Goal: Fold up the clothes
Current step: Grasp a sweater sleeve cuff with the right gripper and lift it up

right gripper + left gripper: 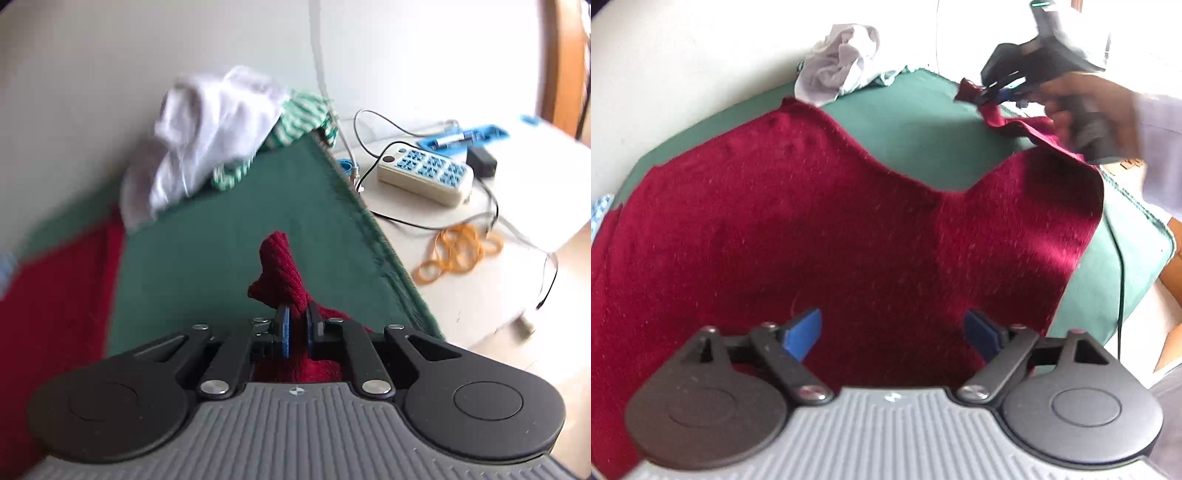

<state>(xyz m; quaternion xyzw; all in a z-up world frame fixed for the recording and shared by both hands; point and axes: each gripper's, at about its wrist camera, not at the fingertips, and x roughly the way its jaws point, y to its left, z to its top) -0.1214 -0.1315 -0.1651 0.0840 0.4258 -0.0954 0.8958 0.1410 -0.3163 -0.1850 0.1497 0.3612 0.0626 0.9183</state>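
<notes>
Left gripper (893,334): nearest in the left wrist view, jaws spread wide with nothing between the blue pads (803,334), held over the near part of the garment.
Red garment (812,229): dark red knit spread flat on the green cloth (916,133), taking up most of the near and middle surface; its far right corner is lifted off the cloth.
Right gripper (297,328): jaws drawn narrow, pinching a ribbed fold of the red garment (280,269) that stands up between the pads; the left view shows the same gripper (993,92) from outside, blurred, in the person's hand (1082,107).
Clothes heap (210,140): white and green-striped items bunched at the far edge by the wall, seen in both views.
Right view only: power strip (424,173), cables and orange rubber bands (458,254) on a white table beyond the cloth edge.
</notes>
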